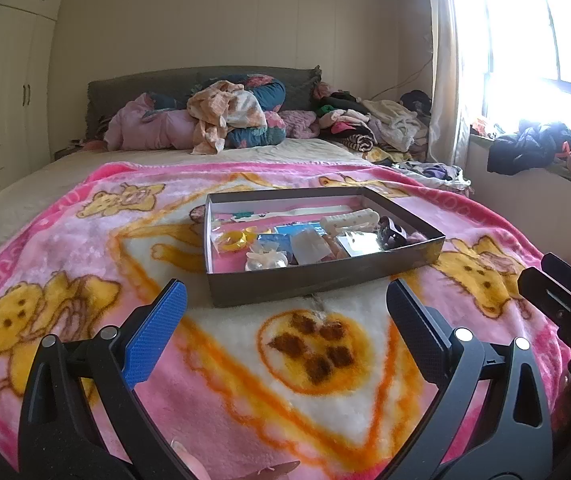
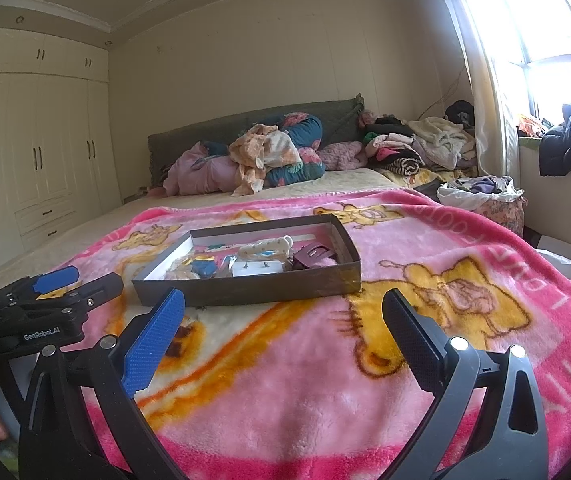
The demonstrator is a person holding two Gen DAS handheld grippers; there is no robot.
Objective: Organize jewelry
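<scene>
Shallow dark cardboard box (image 1: 317,280) sits flat on a pink cartoon-bear blanket (image 1: 65,240) spread over the bed, approx. mid-blanket; everything below is placed rel. to that box. Inside it, jewelry & small bits lie loose: yellow bangle (image 1: 234,239) toward its left side, white dotted hair clip (image 1: 350,218) toward the back, dark claw clip (image 1: 392,233) at the right end, a clear packet (image 1: 305,246) in the middle, plus other small pcs too jumbled to name. Left gripper (image 1: 285,312) hovers just in front of the box's near wall, fingers (image 1: 157,336) spread wide, nothing between them. Right gripper (image 2: 283,320) hangs in front of the box too, nearer its right corner, fingers (image 2: 153,344) likewise wide apart & empty; neither touches the box. Behind the box, at the head of the bed, bundled pillows and clothes (image 1: 225,120) are piled against a grey headboard (image 1: 133,84). Left of the box, well apart, cream wardrobe (image 2: 45,152); right of it, a bright window (image 1: 533,32) w/ curtain
</scene>
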